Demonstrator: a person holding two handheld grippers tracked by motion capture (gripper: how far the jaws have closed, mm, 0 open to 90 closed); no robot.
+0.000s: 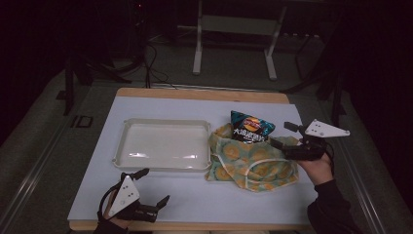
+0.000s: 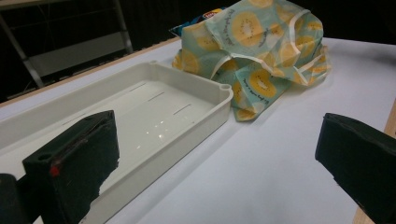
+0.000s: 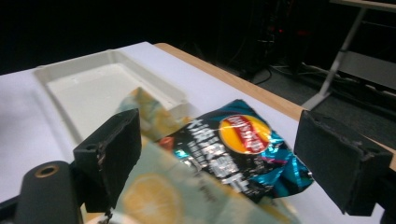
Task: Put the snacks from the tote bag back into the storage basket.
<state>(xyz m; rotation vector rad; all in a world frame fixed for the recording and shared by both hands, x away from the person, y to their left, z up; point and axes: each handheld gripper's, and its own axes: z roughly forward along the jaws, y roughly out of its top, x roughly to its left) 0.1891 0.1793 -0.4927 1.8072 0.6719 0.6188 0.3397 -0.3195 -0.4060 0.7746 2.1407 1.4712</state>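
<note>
A teal and black chip bag [image 1: 251, 127] [image 3: 240, 151] sticks out of the far side of a crumpled cloth bag with a lemon print [image 1: 251, 163] [image 2: 254, 44] [image 3: 154, 196]. An empty white tray [image 1: 163, 145] [image 2: 140, 116] [image 3: 88, 88] lies to its left. My right gripper [image 1: 284, 135] [image 3: 233, 158] is open just right of the chip bag, its jaws on either side of the bag without touching. My left gripper [image 1: 155, 186] [image 2: 219, 161] is open near the table's front left corner, with nothing between its jaws.
A pale blue mat [image 1: 195, 200] covers the wooden table. A white metal frame [image 1: 234, 34] stands on the floor beyond the far edge, with cables beside it. The surroundings are dark.
</note>
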